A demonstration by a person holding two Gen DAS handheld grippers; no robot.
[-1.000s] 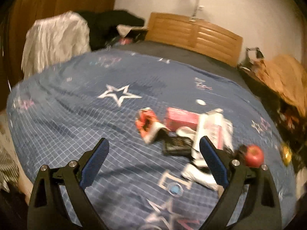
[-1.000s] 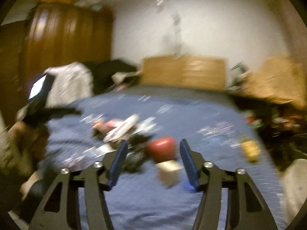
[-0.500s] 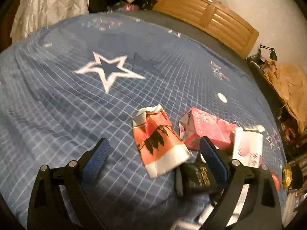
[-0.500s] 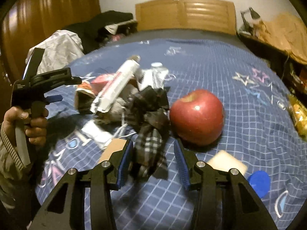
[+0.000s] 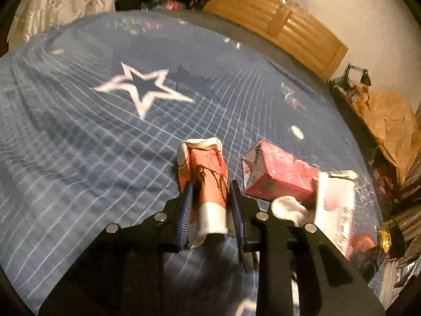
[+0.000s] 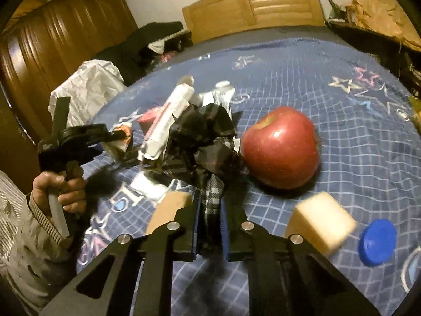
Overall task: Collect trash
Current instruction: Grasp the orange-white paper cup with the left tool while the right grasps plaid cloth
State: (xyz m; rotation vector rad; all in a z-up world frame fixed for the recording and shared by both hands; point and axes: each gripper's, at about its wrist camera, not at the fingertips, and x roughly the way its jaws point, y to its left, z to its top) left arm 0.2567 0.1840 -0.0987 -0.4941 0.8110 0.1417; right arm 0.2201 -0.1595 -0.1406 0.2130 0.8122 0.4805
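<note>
My left gripper [image 5: 211, 197] is shut on a crushed orange and white paper cup [image 5: 208, 181] that lies on the blue bedspread [image 5: 105, 144]. A pink carton [image 5: 276, 176] and a white and pink tube box [image 5: 334, 205] lie just to its right. My right gripper [image 6: 210, 210] is shut on a crumpled black plaid wrapper [image 6: 205, 147], beside a red apple [image 6: 280, 147]. The left gripper also shows in the right wrist view [image 6: 115, 134], closed on the cup at the far left.
A tan block [image 6: 321, 218], a blue cap [image 6: 379, 245] and a cardboard piece [image 6: 168, 208] lie near my right gripper. A white tube [image 6: 168, 118] leans in the trash pile. The wooden headboard [image 5: 276, 23] is behind; clutter [image 5: 389, 126] lines the bed's right side.
My left gripper has closed around the orange paper cup. My right gripper has narrowed onto the plaid wrapper and moved closer to the pile.
</note>
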